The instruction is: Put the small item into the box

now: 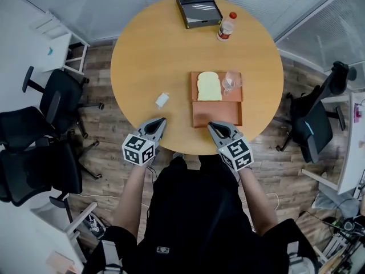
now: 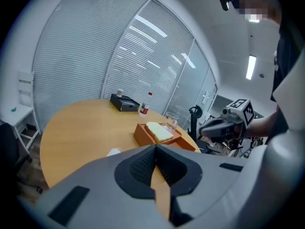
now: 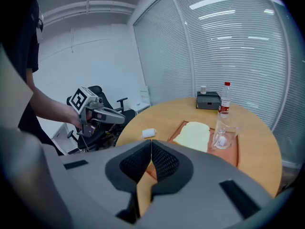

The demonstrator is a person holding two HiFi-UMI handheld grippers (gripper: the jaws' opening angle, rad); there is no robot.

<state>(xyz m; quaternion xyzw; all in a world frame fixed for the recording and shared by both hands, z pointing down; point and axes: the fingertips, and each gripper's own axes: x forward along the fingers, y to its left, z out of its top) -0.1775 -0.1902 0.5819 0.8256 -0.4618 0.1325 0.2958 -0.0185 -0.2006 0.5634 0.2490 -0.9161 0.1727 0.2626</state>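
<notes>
- Both tools hang at the round table's (image 1: 154, 50) 6 o'clock edge, probably poised for a reach. The left gripper (image 1: 161, 121) has its jaws pressed together on nothing, and the right gripper (image 1: 210, 125) is likewise closed and empty.
- The small white item (image 1: 162, 100) lies loose at about 8 o'clock, just ahead of the left gripper and apart from the orange box (image 1: 217, 114) at 5 o'clock.
- The box's far half holds a pale pad (image 1: 209, 86) and a glass (image 1: 232, 81). Its near half is bare and looks like room for the item.
- A black case (image 1: 198, 8) sits at 12 o'clock and a bottle (image 1: 226, 26) at 1, with office chairs (image 1: 57, 96) and slatted blinds (image 2: 71, 56) around.

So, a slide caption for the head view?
Left gripper and right gripper, jaws shut and empty, at a round table; small white item beside an orange tray.
</notes>
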